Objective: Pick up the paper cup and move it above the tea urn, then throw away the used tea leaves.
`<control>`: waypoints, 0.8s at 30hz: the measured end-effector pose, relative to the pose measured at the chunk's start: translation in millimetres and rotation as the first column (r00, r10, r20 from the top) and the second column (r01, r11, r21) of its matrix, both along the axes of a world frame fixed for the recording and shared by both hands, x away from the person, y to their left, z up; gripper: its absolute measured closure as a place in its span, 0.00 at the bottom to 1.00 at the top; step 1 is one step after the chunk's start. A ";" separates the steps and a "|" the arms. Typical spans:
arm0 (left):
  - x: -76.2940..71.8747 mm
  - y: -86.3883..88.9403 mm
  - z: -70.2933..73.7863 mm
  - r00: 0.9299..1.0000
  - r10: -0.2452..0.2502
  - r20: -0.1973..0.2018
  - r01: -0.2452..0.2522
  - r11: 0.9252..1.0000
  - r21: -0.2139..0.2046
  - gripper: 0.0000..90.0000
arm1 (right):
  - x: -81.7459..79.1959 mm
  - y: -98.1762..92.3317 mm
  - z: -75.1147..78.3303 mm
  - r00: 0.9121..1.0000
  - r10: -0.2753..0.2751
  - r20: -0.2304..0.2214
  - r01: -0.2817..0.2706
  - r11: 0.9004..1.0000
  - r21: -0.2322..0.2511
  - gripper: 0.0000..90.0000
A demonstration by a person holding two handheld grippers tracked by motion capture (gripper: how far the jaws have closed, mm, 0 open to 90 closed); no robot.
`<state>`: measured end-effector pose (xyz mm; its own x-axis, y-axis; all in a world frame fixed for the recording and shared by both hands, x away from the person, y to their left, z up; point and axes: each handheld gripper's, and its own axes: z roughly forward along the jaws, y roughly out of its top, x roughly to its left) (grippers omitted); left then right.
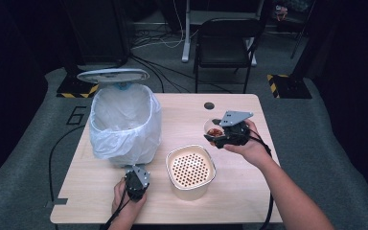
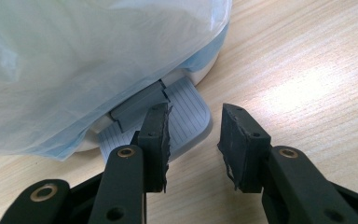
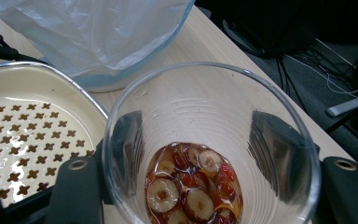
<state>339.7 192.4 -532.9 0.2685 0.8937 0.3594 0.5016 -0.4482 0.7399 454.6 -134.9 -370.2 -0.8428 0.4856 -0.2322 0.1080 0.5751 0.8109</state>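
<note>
My right gripper (image 1: 216,134) is shut on a clear plastic cup (image 1: 213,127) and holds it above the table's right side. In the right gripper view the cup (image 3: 214,102) holds sliced red fruit (image 3: 191,186) in amber liquid, with a black jaw pressed on each side, so my right gripper (image 3: 200,144) grips it. A cream pot with a perforated strainer insert (image 1: 190,168) stands just left of and below the cup. My left gripper (image 1: 134,171) rests low at the foot of a white pedal bin (image 1: 124,120). Its jaws stand apart, my left gripper (image 2: 196,114) open over the ribbed pedal (image 2: 191,112).
The bin has a translucent bag liner (image 2: 74,60) and its lid (image 1: 112,75) stands raised. A cable hole (image 1: 209,105) marks the table's far edge. A black chair (image 1: 223,43) and floor cables lie beyond the wooden table (image 1: 249,191).
</note>
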 end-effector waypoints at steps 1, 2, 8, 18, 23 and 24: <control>0.0 0.0 0.0 1.000 0.000 0.000 0.000 1.000 0.000 0.69 | 0.4 0.1 0.9 1.000 0.002 0.003 -0.002 1.000 0.005 0.39; 0.0 0.0 0.0 1.000 0.000 0.000 0.000 1.000 -0.001 0.69 | 1.0 0.1 1.8 1.000 0.007 0.004 -0.007 1.000 0.012 0.39; 0.0 0.1 0.1 1.000 0.003 -0.001 -0.003 1.000 -0.001 0.69 | 5.2 2.6 4.7 0.999 0.039 0.032 -0.039 0.999 0.009 0.39; -0.1 0.2 0.1 1.000 0.002 -0.001 -0.002 1.000 -0.002 0.69 | 9.6 6.5 7.9 0.991 0.103 0.087 -0.103 0.995 -0.009 0.39; -0.1 0.3 0.2 1.000 0.001 -0.001 -0.001 1.000 -0.002 0.69 | 8.6 7.0 10.9 0.989 0.109 0.101 -0.108 0.994 -0.014 0.39; 0.0 0.3 0.1 1.000 0.002 -0.001 -0.002 1.000 -0.001 0.69 | 7.9 7.4 11.3 0.988 0.110 0.104 -0.109 0.994 -0.016 0.39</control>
